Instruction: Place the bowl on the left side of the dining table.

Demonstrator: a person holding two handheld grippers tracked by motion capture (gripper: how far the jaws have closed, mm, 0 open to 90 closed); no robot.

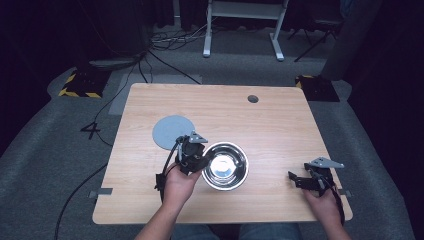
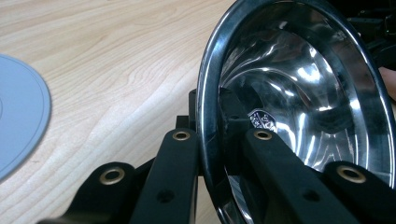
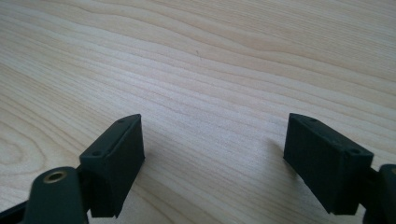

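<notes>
A shiny steel bowl point(image 1: 225, 166) sits near the middle of the wooden table point(image 1: 280, 125). My left gripper point(image 1: 200, 161) is shut on the bowl's left rim. In the left gripper view the rim point(image 2: 205, 102) runs between the two black jaws, one outside and one inside the bowl point(image 2: 303, 88). A flat grey disc point(image 1: 172, 131) lies on the table just behind and left of that gripper, and its edge shows as the grey disc point(image 2: 18, 126). My right gripper point(image 1: 295, 178) hovers low at the table's right front, open, with bare wood between its fingers point(image 3: 116, 158).
A small grey cable hole point(image 1: 253, 98) sits near the table's far edge. Beyond the table are floor cables, a white desk frame point(image 1: 245, 25) and yellow-black striped bases point(image 1: 82, 82). The table's right edge is close to my right hand.
</notes>
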